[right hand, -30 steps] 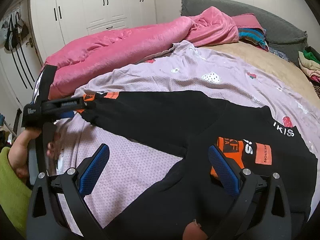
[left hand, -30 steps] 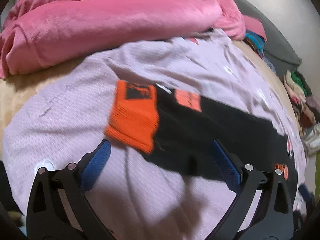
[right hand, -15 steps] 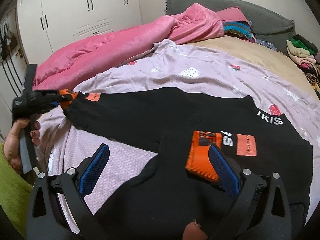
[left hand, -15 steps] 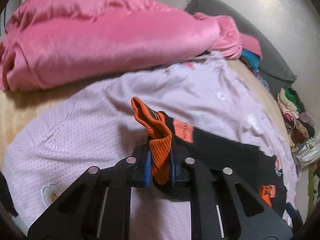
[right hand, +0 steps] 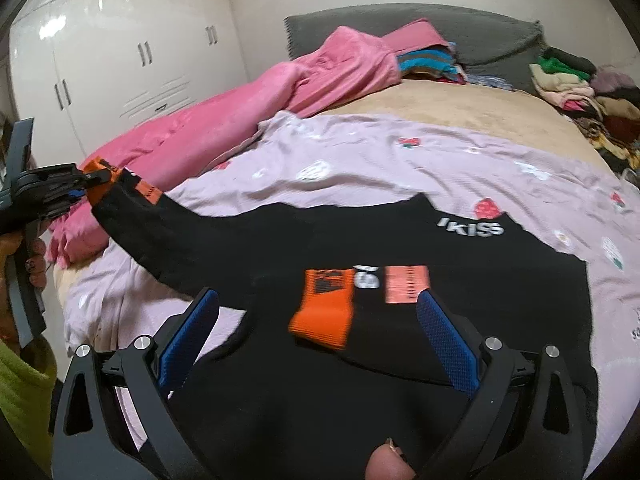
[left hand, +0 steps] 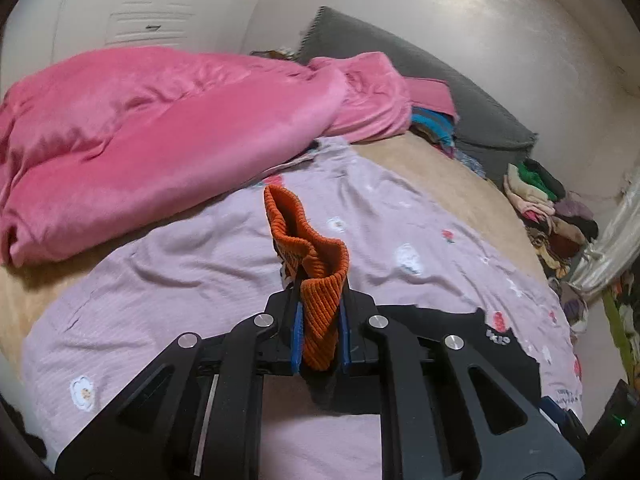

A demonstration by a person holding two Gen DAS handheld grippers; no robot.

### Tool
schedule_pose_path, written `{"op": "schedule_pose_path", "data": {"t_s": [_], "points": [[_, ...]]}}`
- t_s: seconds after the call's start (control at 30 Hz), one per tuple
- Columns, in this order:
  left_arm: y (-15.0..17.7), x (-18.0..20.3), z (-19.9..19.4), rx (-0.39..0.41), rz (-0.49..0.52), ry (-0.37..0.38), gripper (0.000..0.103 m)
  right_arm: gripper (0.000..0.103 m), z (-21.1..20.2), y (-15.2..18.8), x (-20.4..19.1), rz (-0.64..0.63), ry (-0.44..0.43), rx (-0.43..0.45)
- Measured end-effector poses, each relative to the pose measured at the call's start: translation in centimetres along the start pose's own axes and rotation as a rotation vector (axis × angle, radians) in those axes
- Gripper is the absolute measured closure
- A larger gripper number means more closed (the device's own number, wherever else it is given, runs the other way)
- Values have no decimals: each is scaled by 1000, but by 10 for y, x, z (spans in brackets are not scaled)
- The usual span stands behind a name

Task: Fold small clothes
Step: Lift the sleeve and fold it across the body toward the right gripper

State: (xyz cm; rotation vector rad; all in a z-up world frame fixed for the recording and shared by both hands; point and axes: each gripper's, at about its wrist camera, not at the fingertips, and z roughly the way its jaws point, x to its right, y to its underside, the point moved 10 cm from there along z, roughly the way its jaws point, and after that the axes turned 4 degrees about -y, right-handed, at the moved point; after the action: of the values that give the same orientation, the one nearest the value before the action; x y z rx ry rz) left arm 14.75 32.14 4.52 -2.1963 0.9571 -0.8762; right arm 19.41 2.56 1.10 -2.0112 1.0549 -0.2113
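Note:
A black sweater [right hand: 400, 240] with orange cuffs lies on a lilac sheet [right hand: 360, 168] on the bed. My left gripper [left hand: 320, 336] is shut on the orange cuff [left hand: 316, 276] of one sleeve and holds it lifted off the sheet; it also shows at the left of the right wrist view [right hand: 80, 188], with the black sleeve [right hand: 180, 236] stretched from it. My right gripper [right hand: 316, 340] is open and empty, just above the other orange cuff [right hand: 324, 312], which lies folded across the sweater's body.
A pink blanket [left hand: 140, 140] is heaped at the back left of the bed. A grey headboard cushion [right hand: 420, 36] and piles of folded clothes [right hand: 580, 88] stand at the far right. White wardrobes [right hand: 120, 64] line the left wall.
My left gripper closed on the orange cuff and lifted it up off the sheet, pulling the sleeve taut. My right gripper stayed open and drew slightly back from the other cuff.

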Motion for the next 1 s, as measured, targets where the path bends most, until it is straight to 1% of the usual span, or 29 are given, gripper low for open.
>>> {"op": "schedule_pose_path", "data": {"t_s": [0.17, 0.43, 0.77, 1.0], "points": [[-3, 41, -7, 13, 55, 44, 97, 4, -18, 1, 28, 50, 27, 33], [3, 104, -14, 10, 139, 122, 97, 4, -42, 11, 70, 128, 58, 68], [30, 181, -14, -17, 250, 213, 97, 4, -74, 21, 119, 211, 99, 118], [50, 214, -11, -39, 294, 269, 97, 4, -92, 29, 144, 247, 135, 136]]}}
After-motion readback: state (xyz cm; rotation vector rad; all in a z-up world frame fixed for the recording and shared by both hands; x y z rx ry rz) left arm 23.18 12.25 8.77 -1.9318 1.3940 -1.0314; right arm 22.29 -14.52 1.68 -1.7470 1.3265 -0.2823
